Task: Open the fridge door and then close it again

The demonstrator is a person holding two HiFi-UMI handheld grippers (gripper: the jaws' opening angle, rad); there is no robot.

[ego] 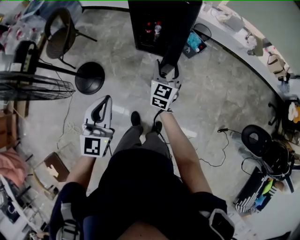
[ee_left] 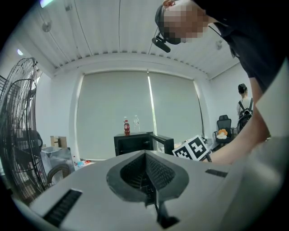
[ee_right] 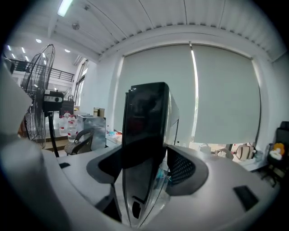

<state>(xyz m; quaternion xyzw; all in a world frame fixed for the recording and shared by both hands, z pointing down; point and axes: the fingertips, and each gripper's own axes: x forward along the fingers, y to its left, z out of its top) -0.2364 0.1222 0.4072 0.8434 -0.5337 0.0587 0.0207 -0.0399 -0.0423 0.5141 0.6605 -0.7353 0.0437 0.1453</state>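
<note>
Fridge door (ego: 180, 33) is swung open straight ahead, its upright free edge pinched in the wide-set right tongs (ego: 167, 70), while the pressed-together, empty left tongs (ego: 101, 110) hang well back.

Left gripper (ee_left: 145, 158) jaws together, empty; fridge (ee_left: 133, 144) beyond, door (ee_left: 163, 144) prob. ajar.

Grey marbled stone floor (ego: 220, 93). Black wire-cage pedestal fan (ego: 33, 86) at the floor's left edge, brown round-backed chair (ego: 61, 35) top left, black swivel office chair (ego: 255, 138) right. White curved counter (ego: 243, 51) top right. White roller blinds (ee_left: 135, 103), white slatted ceiling (ee_left: 113, 27), ceiling strip light (ee_right: 65, 6) lit.
</note>
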